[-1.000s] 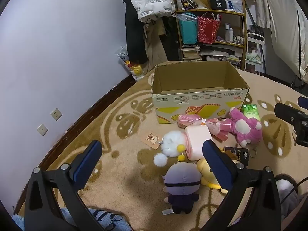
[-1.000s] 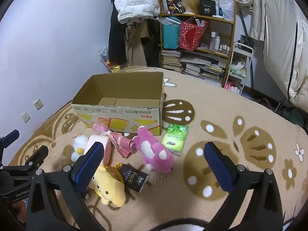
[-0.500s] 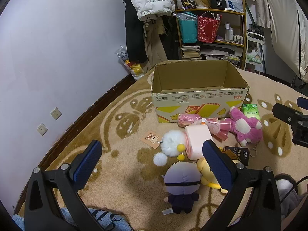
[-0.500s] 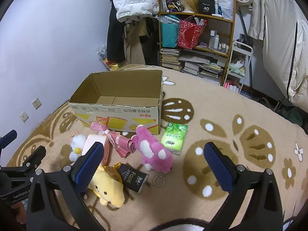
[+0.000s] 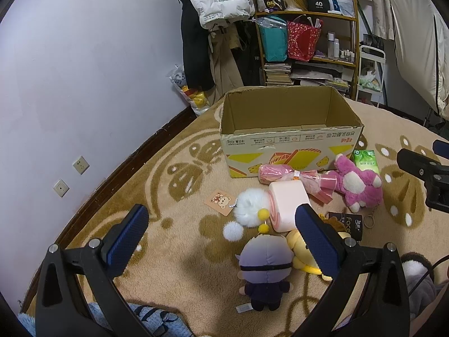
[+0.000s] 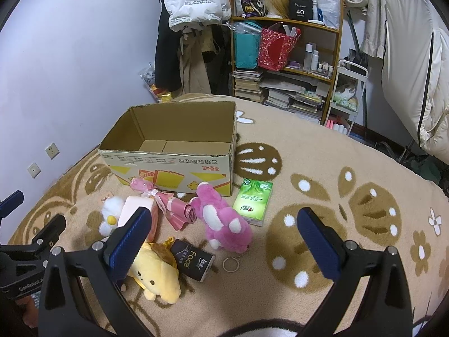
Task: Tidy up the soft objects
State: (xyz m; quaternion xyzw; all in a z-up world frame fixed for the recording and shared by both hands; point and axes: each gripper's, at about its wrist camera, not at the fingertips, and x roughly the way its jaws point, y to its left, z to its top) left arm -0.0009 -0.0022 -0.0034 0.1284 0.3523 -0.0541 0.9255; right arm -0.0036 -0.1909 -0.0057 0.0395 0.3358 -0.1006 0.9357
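Black "Face" pack (image 6: 193, 263) (white lettering)

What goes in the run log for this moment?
phase: pre-grasp | left gripper: open, empty | right gripper: open, empty | cardboard box: empty | pink plush, yellow plush: on rug

Left gripper (image 5: 221, 237) and right gripper (image 6: 224, 241): both held low, fingers spread wide, gripping nothing.

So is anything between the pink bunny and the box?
Nothing blocks it. The pink bunny lies right by the front of the cardboard box, whose top is open. Only the pink wrapped bundle lies beside it.
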